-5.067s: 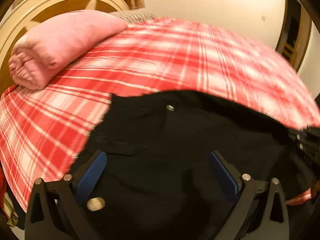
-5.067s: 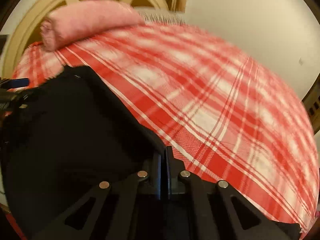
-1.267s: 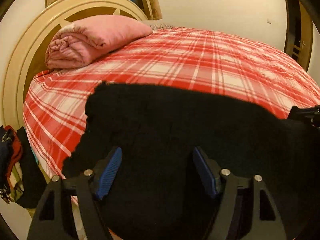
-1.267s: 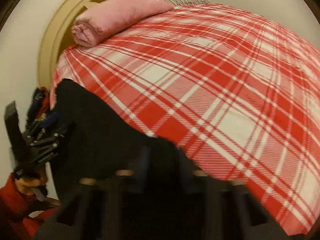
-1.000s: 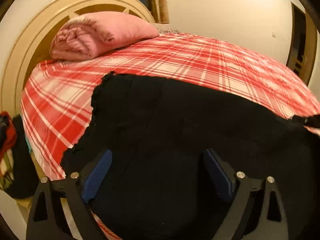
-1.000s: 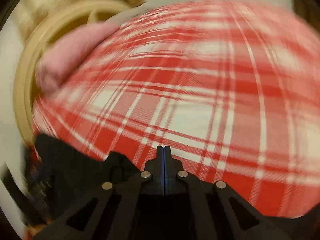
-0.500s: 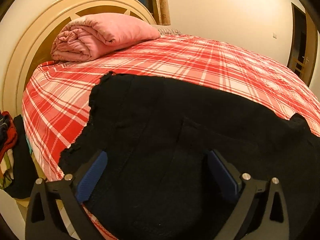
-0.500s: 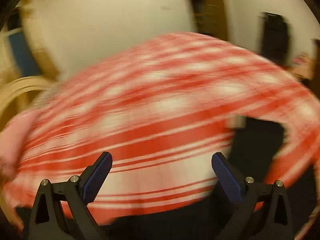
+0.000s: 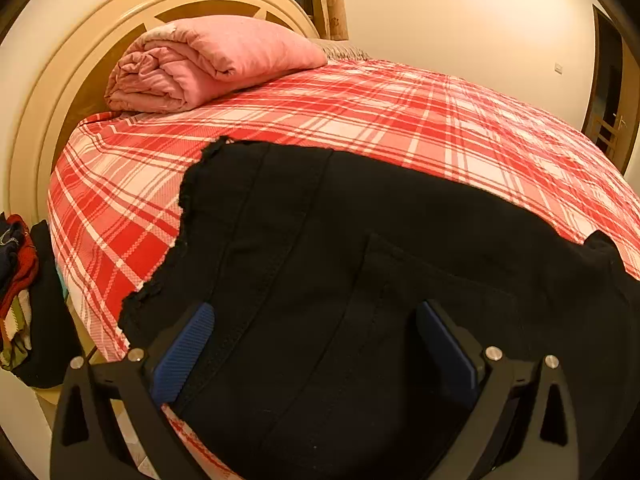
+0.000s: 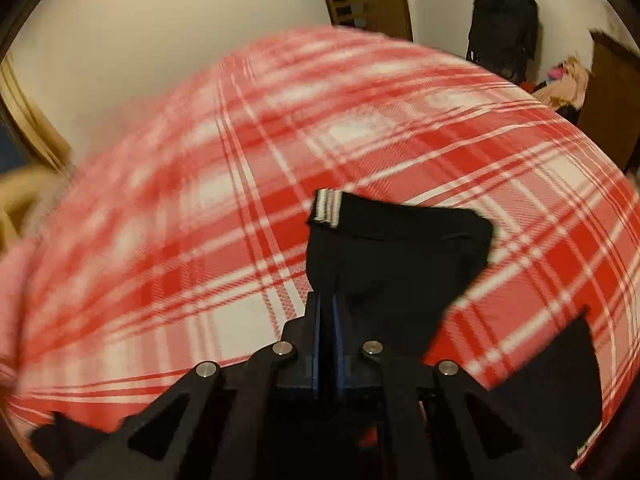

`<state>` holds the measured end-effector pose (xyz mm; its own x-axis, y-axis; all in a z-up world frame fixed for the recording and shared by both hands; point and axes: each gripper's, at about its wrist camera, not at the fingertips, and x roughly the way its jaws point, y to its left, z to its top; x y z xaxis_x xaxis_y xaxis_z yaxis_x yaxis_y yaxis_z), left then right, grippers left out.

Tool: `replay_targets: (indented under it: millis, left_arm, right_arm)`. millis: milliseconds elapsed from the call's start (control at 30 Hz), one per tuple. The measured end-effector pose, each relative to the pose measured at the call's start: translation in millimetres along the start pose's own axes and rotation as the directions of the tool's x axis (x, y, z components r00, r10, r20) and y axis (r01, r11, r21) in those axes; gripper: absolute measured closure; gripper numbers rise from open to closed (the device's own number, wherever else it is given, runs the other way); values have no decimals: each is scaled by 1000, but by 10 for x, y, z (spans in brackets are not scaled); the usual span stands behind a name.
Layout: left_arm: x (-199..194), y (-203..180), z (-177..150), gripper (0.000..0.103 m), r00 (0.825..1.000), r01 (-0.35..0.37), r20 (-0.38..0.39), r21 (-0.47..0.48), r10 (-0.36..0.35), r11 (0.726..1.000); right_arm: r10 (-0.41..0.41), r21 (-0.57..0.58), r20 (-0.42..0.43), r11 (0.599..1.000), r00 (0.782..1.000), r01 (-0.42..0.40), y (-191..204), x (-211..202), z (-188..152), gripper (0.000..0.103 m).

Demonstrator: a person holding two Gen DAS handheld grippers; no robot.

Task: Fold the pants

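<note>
- Since half a second ago my right gripper (image 10: 327, 312) has swung across the red-and-white plaid bedspread (image 10: 200, 208) and clamped its blue pads together on the black cloth pants (image 10: 396, 256), low centre of its view.
- My left gripper (image 9: 316, 344) is spread wide, holding nothing; the pants (image 9: 360, 248) lie flat beneath and between its fingers.
- Only the left view shows the rolled pink quilt (image 9: 208, 64) against the cream round headboard (image 9: 52, 80), upper left.
- Only the right view shows the striped hem, centre, and a dark bag (image 10: 504, 20) at upper right.
</note>
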<state>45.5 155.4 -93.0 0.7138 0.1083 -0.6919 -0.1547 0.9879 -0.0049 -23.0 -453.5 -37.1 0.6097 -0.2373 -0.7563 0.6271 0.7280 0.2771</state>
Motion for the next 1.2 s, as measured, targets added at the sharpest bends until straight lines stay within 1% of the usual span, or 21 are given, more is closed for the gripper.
replay_targets:
  millis: [100, 167, 233, 300, 333, 467, 533, 600, 633, 667, 700, 733, 833, 933, 967, 1000, 1033, 1100, 1133, 1167, 1200]
  left_arm:
    - [4, 8, 10, 0, 1000, 5, -9, -1, -5, 1000]
    - [5, 8, 15, 0, 1000, 6, -15, -3, -6, 1000]
    - [5, 6, 16, 0, 1000, 6, -16, -3, -6, 1000]
    - [5, 8, 17, 0, 1000, 6, -15, -4, -6, 1000]
    - [7, 8, 20, 0, 1000, 8, -16, -3, -8, 1000]
    - [15, 10, 32, 0, 1000, 15, -21, 0, -15, 1000]
    - [15, 8, 35, 0, 1000, 16, -22, 4, -16, 1000]
    - [3, -3, 48, 0, 1000, 13, -25, 11, -13, 1000]
    - [-15, -18, 59, 0, 1000, 10, -29, 17, -9, 1000]
    - [-59, -55, 78, 0, 999, 7, -33, 32, -6, 999]
    - [-125, -107, 97, 0, 1000, 15, -27, 48, -14, 999]
    - [-187, -154, 111, 0, 999, 33, -16, 62, -32, 998]
    - [-525, -499, 154, 0, 984, 166, 34, 159, -174, 973]
    - [-829, -1023, 85, 0, 935, 337, 10, 299, -356, 893]
    - [-946, -1260, 20, 0, 910, 387, -6, 367, -414, 846]
    - [-1032, -1425, -39, 0, 894, 412, -14, 415, -447, 811]
    - [-1140, -1652, -134, 0, 873, 438, -22, 477, -488, 762]
    - [-1267, -1981, -278, 0, 843, 468, -53, 562, -535, 682]
    - [-1321, -2127, -350, 0, 832, 477, -74, 602, -550, 641]
    - [-1388, -2305, -445, 0, 821, 481, -97, 649, -563, 589]
    - [-1429, -2405, -504, 0, 815, 481, -108, 673, -569, 562]
  right_arm:
    - [81, 96, 88, 991, 993, -89, -374, -523, -134, 97]
    - [104, 163, 119, 979, 987, -123, -661, -796, -304, 97]
    - [99, 205, 119, 971, 988, -122, -923, -953, -486, 97]
    - [64, 235, 114, 968, 991, -89, -1132, -1039, -645, 97]
    - [26, 251, 112, 967, 993, -54, -1249, -1098, -738, 97]
    - [5, 315, 107, 948, 994, -38, -1570, -1253, -957, 97]
    - [36, 309, 130, 948, 991, -75, -1634, -1324, -977, 97]
    - [97, 338, 155, 930, 983, -145, -1693, -1341, -953, 96]
    - [119, 357, 151, 919, 981, -167, -1701, -1330, -940, 90]
    - [136, 368, 130, 913, 982, -175, -1690, -1267, -906, 70]
    - [148, 369, 112, 912, 983, -179, -1669, -1222, -889, 56]
    - [156, 367, 99, 912, 983, -182, -1636, -1158, -869, 39]
    - [168, 369, 83, 910, 982, -187, -1544, -956, -836, 38]
    - [204, 416, 17, 889, 979, -192, -1480, -701, -876, 38]
    - [237, 418, 8, 882, 972, -218, -1439, -607, -894, 39]
    - [239, 415, -1, 884, 971, -217, -1402, -550, -901, 40]
    - [233, 412, -3, 886, 972, -211, -1370, -498, -904, 46]
    - [244, 421, 30, 877, 969, -233, -1332, -428, -885, 56]
    - [259, 427, 51, 868, 965, -256, -1326, -409, -871, 65]
    - [283, 430, 69, 857, 957, -284, -1316, -375, -844, 70]
    - [285, 431, 68, 856, 956, -286, -1303, -354, -822, 71]
